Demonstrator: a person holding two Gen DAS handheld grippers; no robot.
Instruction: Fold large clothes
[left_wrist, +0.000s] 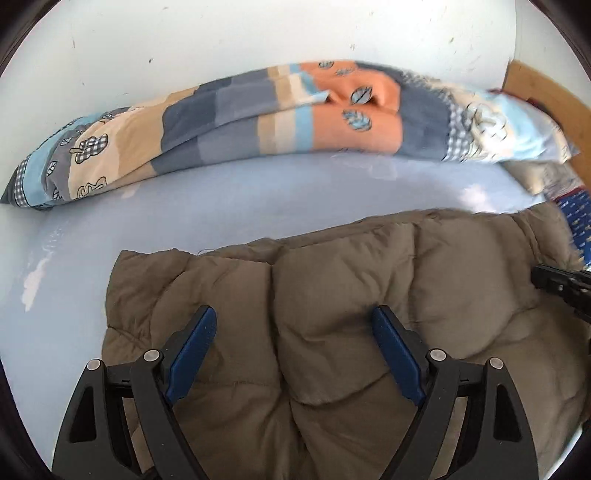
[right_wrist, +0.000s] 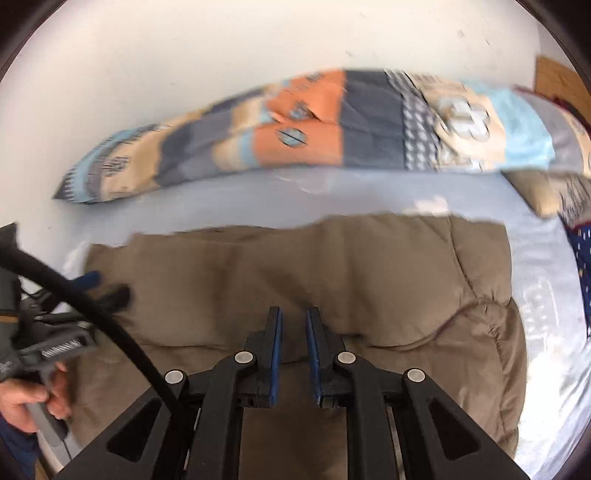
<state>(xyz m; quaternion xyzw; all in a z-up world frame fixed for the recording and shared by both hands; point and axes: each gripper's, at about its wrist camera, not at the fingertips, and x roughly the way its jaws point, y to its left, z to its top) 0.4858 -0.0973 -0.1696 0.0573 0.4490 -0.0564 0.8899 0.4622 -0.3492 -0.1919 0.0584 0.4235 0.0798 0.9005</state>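
Note:
A brown quilted puffer jacket (left_wrist: 332, 302) lies folded flat on a light blue bed sheet (left_wrist: 192, 218); it also shows in the right wrist view (right_wrist: 332, 273). My left gripper (left_wrist: 293, 321) is wide open and empty, just above the jacket's left part. My right gripper (right_wrist: 294, 321) hovers over the jacket's middle with its blue pads a narrow gap apart and nothing between them. The left gripper shows at the left edge of the right wrist view (right_wrist: 99, 288), and the right gripper's tip shows at the right edge of the left wrist view (left_wrist: 554, 280).
A patchwork duvet (left_wrist: 258, 122) in orange, grey, beige and blue lies along the white wall (left_wrist: 184, 44) behind the jacket. A dark blue patterned cloth (left_wrist: 580, 221) lies at the right. A wooden headboard (left_wrist: 546, 88) stands at the far right. A black cable (right_wrist: 110, 325) crosses the left.

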